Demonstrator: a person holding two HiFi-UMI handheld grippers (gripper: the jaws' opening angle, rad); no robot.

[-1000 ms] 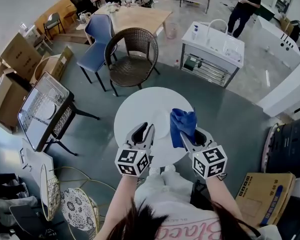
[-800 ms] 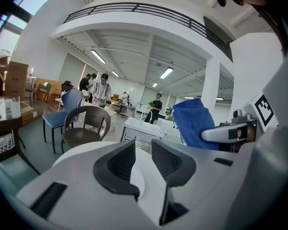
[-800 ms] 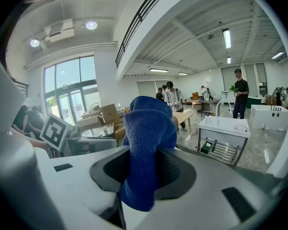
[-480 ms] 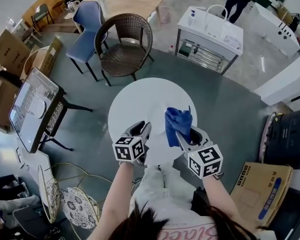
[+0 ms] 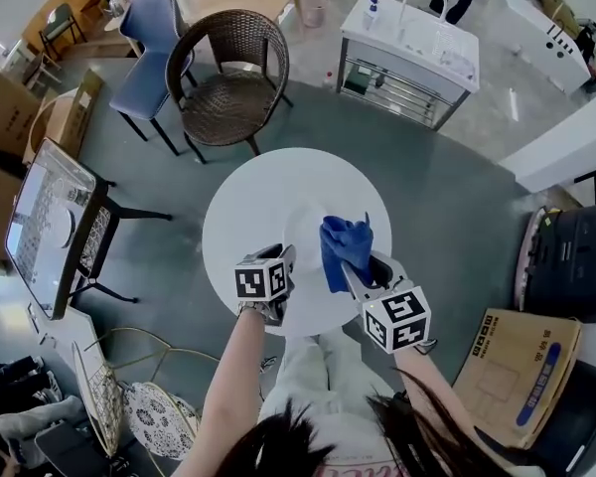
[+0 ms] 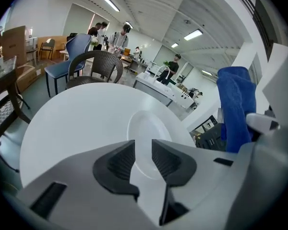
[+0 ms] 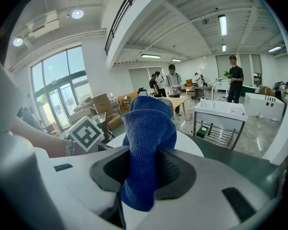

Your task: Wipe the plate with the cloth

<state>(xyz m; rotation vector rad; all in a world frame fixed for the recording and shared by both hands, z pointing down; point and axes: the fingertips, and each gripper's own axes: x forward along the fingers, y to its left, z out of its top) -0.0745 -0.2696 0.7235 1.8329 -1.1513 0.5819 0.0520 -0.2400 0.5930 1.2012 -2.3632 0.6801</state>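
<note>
Left gripper (image 6: pixel 143 151) jaws apart, just opened, empty. Right gripper (image 7: pixel 145 169) jaws clamp blue fleecy cloth (image 7: pixel 149 128). Risk: unheld shallow white plate (image 6: pixel 146 127) skids across round white tabletop (image 6: pixel 72 119).

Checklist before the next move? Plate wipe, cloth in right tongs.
1. Cloth clamped in right tongs: ok.
2. Left tongs open: ok; jaws have just been opening, nothing gripped.
3. Plate lying bare on table: ok.
4. Plate steadied by left tongs: not ok, pads not pressing on it.
5. Cloth touching plate: cannot tell.
</note>
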